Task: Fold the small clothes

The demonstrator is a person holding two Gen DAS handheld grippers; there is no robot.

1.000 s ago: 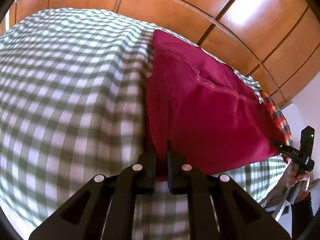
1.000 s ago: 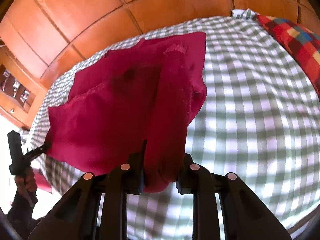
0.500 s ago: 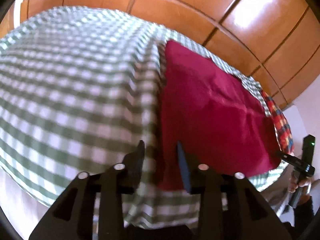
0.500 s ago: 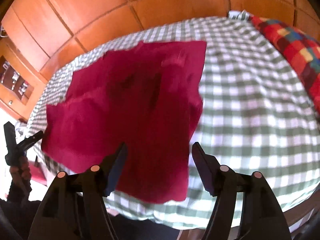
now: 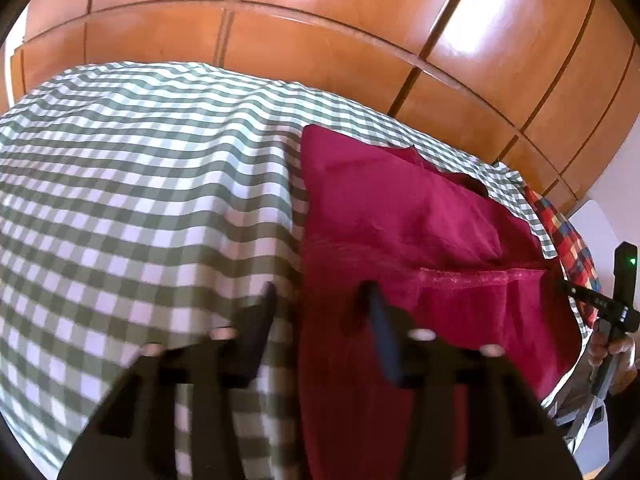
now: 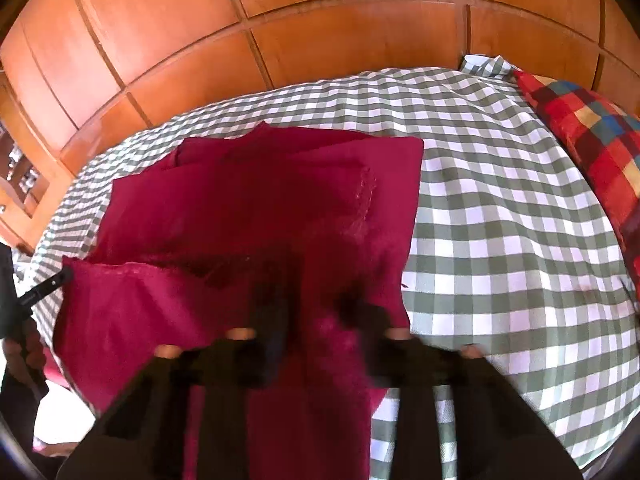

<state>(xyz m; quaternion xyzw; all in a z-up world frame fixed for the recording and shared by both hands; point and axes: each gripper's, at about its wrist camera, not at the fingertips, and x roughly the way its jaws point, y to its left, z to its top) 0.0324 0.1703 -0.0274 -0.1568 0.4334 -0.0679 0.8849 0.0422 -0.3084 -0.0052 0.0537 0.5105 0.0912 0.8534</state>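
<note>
Red garment (image 5: 404,232) lies flat on the green-and-white checked cloth (image 5: 132,184), centre-right of the left wrist frame, centre-left of the right wrist frame (image 6: 256,216). Near edge hangs over the front of the surface in both views. A hemmed edge runs across its middle; layers look partly doubled already.

Left gripper (image 5: 320,300): jaws spread wide, holding nothing. One finger over the checked cloth, the other over the garment's left border. Right gripper (image 6: 316,300): jaws also apart, empty, poised over the garment's lower right part. Both views motion-blurred at the fingers.

Risks, as judged:
- The overhanging part may drag the garment off the front edge if a grasp tugs it that way.
- Left jaws straddle the border; closing here could pinch the checked cloth along with the garment.
- Stacked layers may separate or skew if only the top one is caught, spoiling the fold line.

Surface: soft, covered, a bed by its look. Multicoloured plaid cushion (image 6: 592,136) at the right of the right wrist frame. Orange wooden panelling (image 5: 320,32) fills the upper frame behind.
</note>
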